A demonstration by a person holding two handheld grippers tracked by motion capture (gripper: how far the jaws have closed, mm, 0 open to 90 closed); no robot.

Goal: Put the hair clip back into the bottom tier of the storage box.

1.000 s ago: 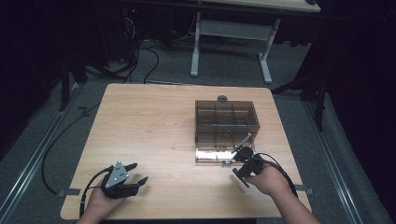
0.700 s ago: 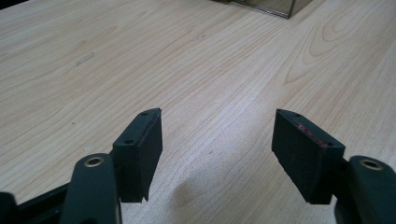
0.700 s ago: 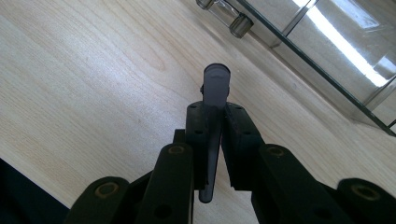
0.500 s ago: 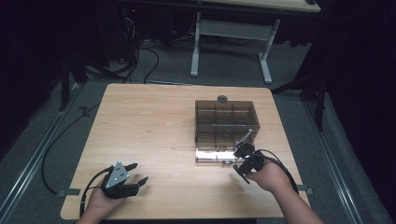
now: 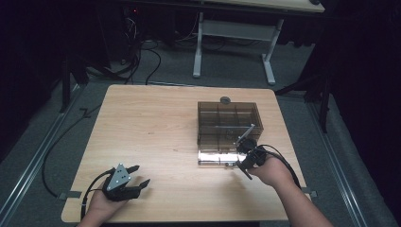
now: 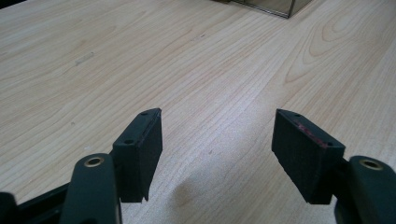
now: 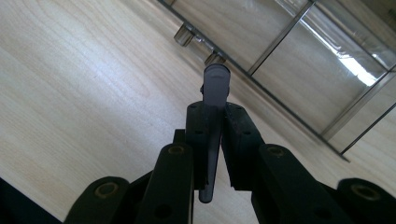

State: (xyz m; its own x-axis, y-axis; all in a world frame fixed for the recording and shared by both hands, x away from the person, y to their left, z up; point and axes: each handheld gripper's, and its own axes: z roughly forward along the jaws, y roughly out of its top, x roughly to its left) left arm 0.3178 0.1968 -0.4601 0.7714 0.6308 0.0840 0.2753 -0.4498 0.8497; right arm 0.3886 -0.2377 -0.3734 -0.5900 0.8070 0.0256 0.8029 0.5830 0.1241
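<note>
right gripper [image 5: 246, 151] pinches a grey rod [image 7: 215, 100] at the clear box's [image 5: 227, 123] front edge on the desk [image 5: 151, 127]. keep the rod steady, likely easing over a compartment. left gripper [image 5: 137, 176] rests spread, empty.

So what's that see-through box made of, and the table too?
The box looks like smoky clear plastic: you see its dividers and the table through its shiny walls, though it might be glass. The table looks like pale wood or a wood-look coating, with grain lines and a smooth matte top.

Grey rod [image 7: 214, 121] pinched upright beside the smoky clear compartment box [image 5: 229, 128].
</note>
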